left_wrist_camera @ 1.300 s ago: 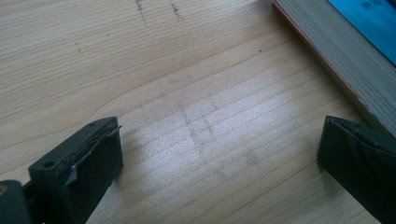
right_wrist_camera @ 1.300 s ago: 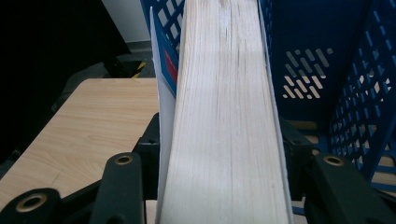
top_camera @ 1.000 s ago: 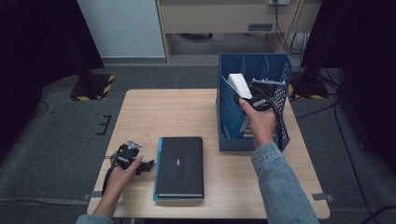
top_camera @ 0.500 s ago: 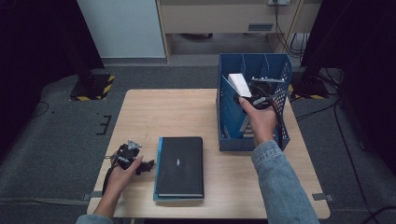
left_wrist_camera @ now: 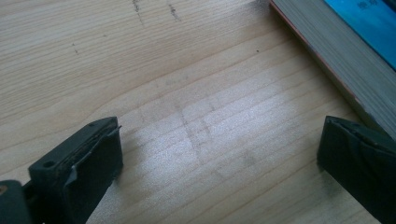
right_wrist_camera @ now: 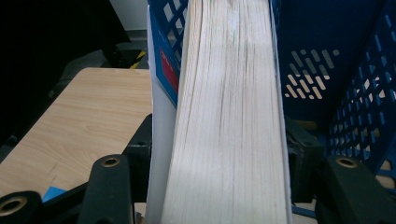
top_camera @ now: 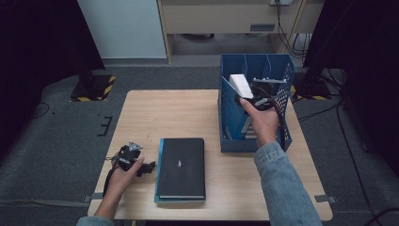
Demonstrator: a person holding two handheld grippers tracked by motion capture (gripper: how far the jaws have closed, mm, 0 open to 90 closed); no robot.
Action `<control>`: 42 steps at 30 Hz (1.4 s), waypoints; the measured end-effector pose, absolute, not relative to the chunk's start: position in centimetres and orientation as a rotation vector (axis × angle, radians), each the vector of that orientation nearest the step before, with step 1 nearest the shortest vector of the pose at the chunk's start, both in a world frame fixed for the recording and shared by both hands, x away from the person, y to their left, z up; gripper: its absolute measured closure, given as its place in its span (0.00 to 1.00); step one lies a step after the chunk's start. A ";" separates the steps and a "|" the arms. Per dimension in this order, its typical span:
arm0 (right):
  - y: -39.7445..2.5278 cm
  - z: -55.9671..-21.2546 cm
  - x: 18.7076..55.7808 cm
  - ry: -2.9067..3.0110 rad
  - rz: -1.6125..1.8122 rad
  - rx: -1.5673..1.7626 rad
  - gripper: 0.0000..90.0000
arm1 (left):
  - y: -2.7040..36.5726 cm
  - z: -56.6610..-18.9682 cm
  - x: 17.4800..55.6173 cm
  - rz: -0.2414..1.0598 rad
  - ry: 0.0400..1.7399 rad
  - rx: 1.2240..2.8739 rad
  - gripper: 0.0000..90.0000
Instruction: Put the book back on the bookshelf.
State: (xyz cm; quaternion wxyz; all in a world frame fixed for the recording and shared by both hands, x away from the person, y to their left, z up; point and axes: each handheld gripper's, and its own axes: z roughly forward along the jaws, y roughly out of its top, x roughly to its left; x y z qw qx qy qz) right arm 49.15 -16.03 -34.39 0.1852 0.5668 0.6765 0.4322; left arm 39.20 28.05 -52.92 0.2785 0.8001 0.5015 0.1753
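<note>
1. High view, right side: right gripper [top_camera: 256, 96], held in the person's right hand [top_camera: 261, 123], raised over the blue file crate [top_camera: 226, 113] at the far right of the counter [top_camera: 155, 117]. Jaws clamped on a white book [top_camera: 240, 85], which sits tilted at the crate's upper opening, above its dividers.
2. Right gripper view: white book [right_wrist_camera: 229, 116] seen page-edge on, running straight up between the two black jaws; the jaws press its two covers, one on each side. A blue and red patch shows on the left cover. Perforated blue crate wall [right_wrist_camera: 355, 79] behind and to the right of the book; pale wooden counter [right_wrist_camera: 88, 107] to the left.
3. High view, left side: left gripper [top_camera: 129, 157], held in the person's left hand [top_camera: 123, 174], resting low on the counter near its front left corner, just beside the black book [top_camera: 181, 167].
4. Left gripper view: jaws wide apart, nothing between them but bare counter wood [left_wrist_camera: 196, 102]. Page edge and blue cover of a book [left_wrist_camera: 336, 42] cross the upper right corner, near the right jaw.
5. Black book: lies flat on the counter, front centre, a blue edge showing beneath it along the left and front; well apart from the crate.
6. Right sleeve [top_camera: 282, 183]: denim, entering from the lower edge.
</note>
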 end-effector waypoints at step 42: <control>-15.4 -35.4 48.2 1.801 1.184 1.581 0.66 | 27.9 -52.9 39.2 0.467 1.336 2.150 0.00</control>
